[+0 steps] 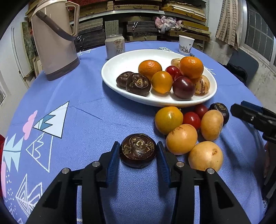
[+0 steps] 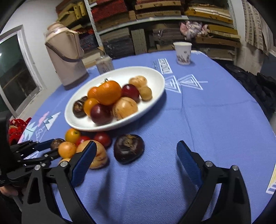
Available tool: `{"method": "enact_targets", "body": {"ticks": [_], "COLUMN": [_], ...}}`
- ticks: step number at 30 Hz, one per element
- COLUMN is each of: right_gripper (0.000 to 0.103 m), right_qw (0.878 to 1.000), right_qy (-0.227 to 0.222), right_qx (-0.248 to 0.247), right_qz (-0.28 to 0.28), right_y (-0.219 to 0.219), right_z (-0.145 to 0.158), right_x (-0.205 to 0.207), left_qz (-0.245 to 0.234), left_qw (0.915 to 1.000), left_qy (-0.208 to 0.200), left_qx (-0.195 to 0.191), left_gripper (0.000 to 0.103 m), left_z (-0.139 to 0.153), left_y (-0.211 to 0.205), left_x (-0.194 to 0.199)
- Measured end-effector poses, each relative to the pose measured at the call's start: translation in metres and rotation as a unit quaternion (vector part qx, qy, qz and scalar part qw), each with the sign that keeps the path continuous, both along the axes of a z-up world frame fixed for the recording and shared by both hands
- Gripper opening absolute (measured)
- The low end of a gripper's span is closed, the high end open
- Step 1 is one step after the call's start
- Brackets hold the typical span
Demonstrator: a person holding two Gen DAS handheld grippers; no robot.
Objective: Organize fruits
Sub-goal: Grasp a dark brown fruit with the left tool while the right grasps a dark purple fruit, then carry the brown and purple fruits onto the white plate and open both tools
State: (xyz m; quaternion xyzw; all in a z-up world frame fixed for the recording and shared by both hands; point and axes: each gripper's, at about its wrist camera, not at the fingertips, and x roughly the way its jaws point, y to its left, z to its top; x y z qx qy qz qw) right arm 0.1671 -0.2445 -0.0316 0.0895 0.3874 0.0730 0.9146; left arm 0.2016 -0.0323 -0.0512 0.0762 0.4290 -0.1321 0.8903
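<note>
Here the left gripper (image 1: 138,151) clamps a dark water chestnut (image 1: 138,150) on the blue tablecloth (image 1: 82,110), at seven o'clock from the white plate (image 1: 120,62); the right gripper (image 2: 136,155) stands wide apart

Shelves (image 1: 138,12) of stacked boards lined the back wall; a barred window (image 1: 258,32) stood right; walls were white.

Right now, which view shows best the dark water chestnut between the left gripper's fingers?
The left wrist view: the water chestnut sits centred and sharp between the left gripper pads. The right wrist view shows only a small part, mostly hidden by other fruit.
</note>
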Motion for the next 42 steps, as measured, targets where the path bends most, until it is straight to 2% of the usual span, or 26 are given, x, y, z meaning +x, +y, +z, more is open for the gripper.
{"method": "enact_targets", "body": {"ticks": [2, 6, 11, 16, 18, 27, 31, 36, 39, 42], "right_gripper": [0.090, 0.074, 0.071, 0.049, 0.047, 0.046, 0.046, 0.046, 0.046, 0.046], "right_qw": [1.000, 0.998, 0.995, 0.990, 0.989, 0.997, 0.998, 0.998, 0.998, 0.998], "right_qy": [0.016, 0.055, 0.058, 0.071, 0.067, 0.042, 0.028, 0.010, -0.005, -0.021], "right_qx": [-0.008, -0.040, -0.079, -0.114, -0.118, -0.030, 0.028, 0.040, 0.033, 0.042], "right_qz": [0.006, 0.009, 0.020, 0.051, 0.057, 0.063, 0.055, 0.054, 0.053, 0.050], "right_y": [0.002, 0.011, 0.025, 0.037, 0.039, 0.018, 0.001, -0.003, -0.002, -0.006], "right_z": [-0.004, -0.016, -0.018, -0.015, -0.015, -0.006, -0.001, 0.003, 0.007, 0.013], "right_x": [0.002, 0.011, 0.024, 0.038, 0.039, 0.013, 0.000, -0.004, -0.008, -0.011], "left_qz": [0.000, 0.001, 0.000, 0.000, 0.000, -0.001, -0.008, -0.008, 0.002, 0.019], "left_qw": [1.0000, 1.0000, 1.0000, 1.0000, 1.0000, 0.9998, 0.9992, 0.9989, 0.9990, 0.9984], "left_qy": [0.003, 0.005, 0.006, 0.007, 0.007, 0.013, -0.018, -0.029, -0.018, -0.027], "left_qx": [0.002, -0.002, -0.003, -0.003, -0.005, -0.018, -0.034, -0.035, -0.041, -0.046], "left_gripper": [0.044, 0.044, 0.044, 0.044, 0.044, 0.044, 0.044, 0.044, 0.044, 0.044], "left_z": [-0.002, -0.001, 0.000, 0.000, 0.000, 0.002, 0.018, 0.019, 0.018, 0.027], "left_y": [-0.001, 0.001, 0.001, 0.001, 0.001, 0.003, 0.005, 0.002, 0.005, 0.011], "left_x": [0.000, 0.000, 0.000, 0.000, 0.000, -0.001, -0.015, -0.017, -0.014, -0.018]}}
